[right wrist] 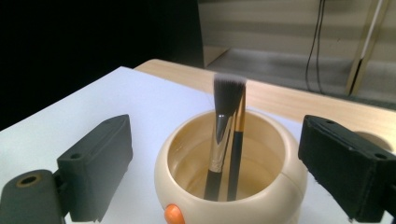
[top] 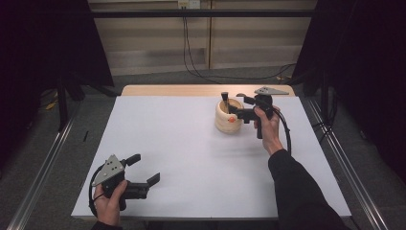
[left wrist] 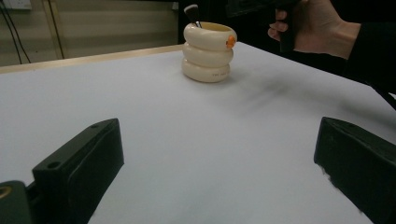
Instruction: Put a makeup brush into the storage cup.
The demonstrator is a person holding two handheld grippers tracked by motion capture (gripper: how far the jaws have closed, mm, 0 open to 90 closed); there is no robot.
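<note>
Lab test bay: black curtains (top: pixel 48 43), aluminium frame rails (top: pixel 40 177), white table (top: pixel 191 158).

Brush (right wrist: pixel 227 135) bristle tips blurred ahead of right gripper (right wrist: pixel 215 168); handle ends hidden inside cream holder (right wrist: pixel 280 186). Holder base cut off by the frame's bottom edge between the jaws. Small print on holder unreadable.

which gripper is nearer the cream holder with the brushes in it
Right. The right gripper hovers at the cream holder, jaws open either side of its rim. The left gripper sits open at the table's near left corner, well apart.
</note>
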